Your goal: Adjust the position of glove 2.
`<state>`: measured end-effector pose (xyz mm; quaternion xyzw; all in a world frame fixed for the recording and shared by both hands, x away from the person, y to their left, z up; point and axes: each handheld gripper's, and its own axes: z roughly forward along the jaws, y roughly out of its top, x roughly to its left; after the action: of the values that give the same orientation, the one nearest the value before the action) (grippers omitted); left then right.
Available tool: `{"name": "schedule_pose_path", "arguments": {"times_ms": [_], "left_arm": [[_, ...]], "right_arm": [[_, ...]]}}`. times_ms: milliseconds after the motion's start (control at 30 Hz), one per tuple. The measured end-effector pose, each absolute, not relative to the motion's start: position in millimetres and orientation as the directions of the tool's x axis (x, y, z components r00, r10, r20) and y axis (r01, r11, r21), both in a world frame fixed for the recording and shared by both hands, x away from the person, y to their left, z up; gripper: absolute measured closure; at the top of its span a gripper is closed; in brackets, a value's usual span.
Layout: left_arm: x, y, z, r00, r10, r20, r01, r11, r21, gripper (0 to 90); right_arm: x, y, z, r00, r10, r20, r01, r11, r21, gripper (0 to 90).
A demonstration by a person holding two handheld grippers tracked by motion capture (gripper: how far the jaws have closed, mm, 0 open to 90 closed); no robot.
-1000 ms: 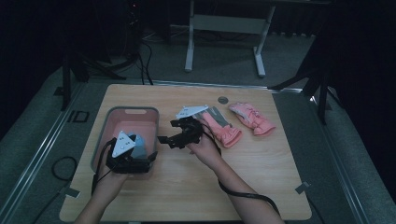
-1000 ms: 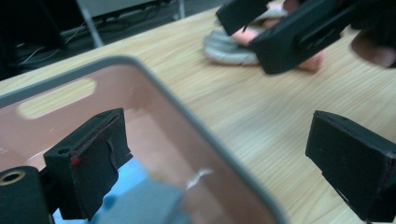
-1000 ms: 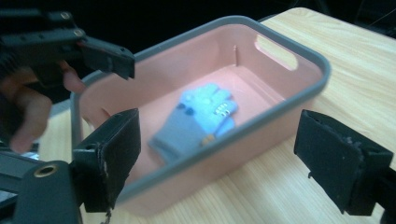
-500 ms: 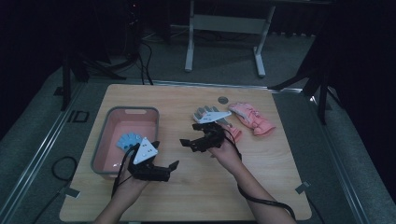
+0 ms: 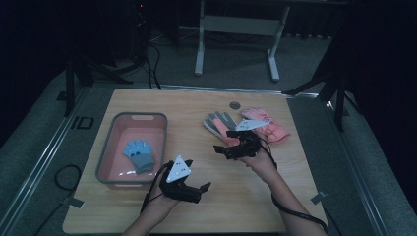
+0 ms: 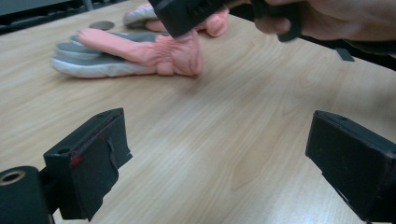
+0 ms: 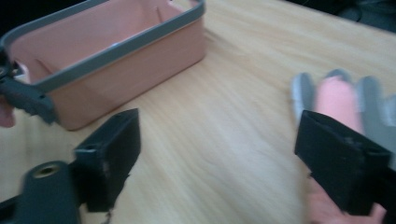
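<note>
1. Dark surroundings and a grey floor frame a wooden table (image 5: 196,105), behind which a white metal stand is seen.
2. A pink-and-grey glove (image 5: 220,124) is laid flat near the table's far right part, fingers toward the far edge; a second pink glove (image 5: 263,125) lies just beside it on the right, and a small round grey disc (image 5: 235,105) sits near the far edge.
3. A blue glove (image 5: 139,154) lies inside the pink tub with grey rim (image 5: 164,133) toward the left edge, which suggests gloves are being gathered there.
4. The right gripper (image 5: 227,147) is held empty just on the near side of the pink-and-grey glove, jaws spread wide, probably for a pickup.
5. The left gripper (image 5: 195,181) is held empty near the near edge, jaws likewise apart, well clear of the tub.
</note>
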<state>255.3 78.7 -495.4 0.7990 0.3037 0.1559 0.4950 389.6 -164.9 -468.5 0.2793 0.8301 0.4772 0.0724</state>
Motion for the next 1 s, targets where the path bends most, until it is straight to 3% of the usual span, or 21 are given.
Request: {"name": "schedule_pose_path", "arguments": {"times_ms": [100,133,200,233,300,533,800,1000], "left_arm": [[253.6,75.1,-502.1,0.776,0.629,-0.056,0.327,-0.325,0.887,6.1],[252.3,72.7,-508.0,0.786,0.615,-0.067,0.325,-0.319,0.890,6.1],[251.1,70.2,-514.3,0.792,0.607,-0.069,0.326,-0.325,0.888,6.1],[250.1,69.1,-517.3,0.792,0.606,-0.076,0.329,-0.318,0.889,6.1],[249.3,68.2,-520.8,0.790,0.607,-0.086,0.336,-0.312,0.889,6.1],[246.0,68.5,-532.7,0.781,0.615,-0.107,0.348,-0.287,0.892,6.1],[241.7,69.7,-538.5,0.777,0.621,-0.105,0.343,-0.278,0.898,6.1],[241.8,69.9,-542.5,0.777,0.617,-0.127,0.361,-0.270,0.893,6.1]], "right_arm": [[392.1,-175.1,-469.1,-0.821,0.561,0.112,0.376,0.382,0.844,23.9],[396.4,-187.5,-469.6,-0.790,0.610,0.068,0.369,0.384,0.846,38.6],[402.0,-197.4,-470.7,-0.762,0.645,0.057,0.380,0.374,0.846,44.0],[405.8,-203.0,-471.4,-0.752,0.657,0.059,0.388,0.367,0.845,51.9],[414.8,-213.8,-472.8,-0.744,0.664,0.076,0.410,0.364,0.837,56.1],[441.2,-228.1,-479.6,-0.722,0.685,0.097,0.444,0.351,0.824,54.4],[468.2,-210.9,-499.8,-0.731,0.679,0.066,0.442,0.397,0.805,57.9],[487.3,-198.5,-521.0,-0.706,0.706,0.049,0.497,0.445,0.745,58.4]]}}
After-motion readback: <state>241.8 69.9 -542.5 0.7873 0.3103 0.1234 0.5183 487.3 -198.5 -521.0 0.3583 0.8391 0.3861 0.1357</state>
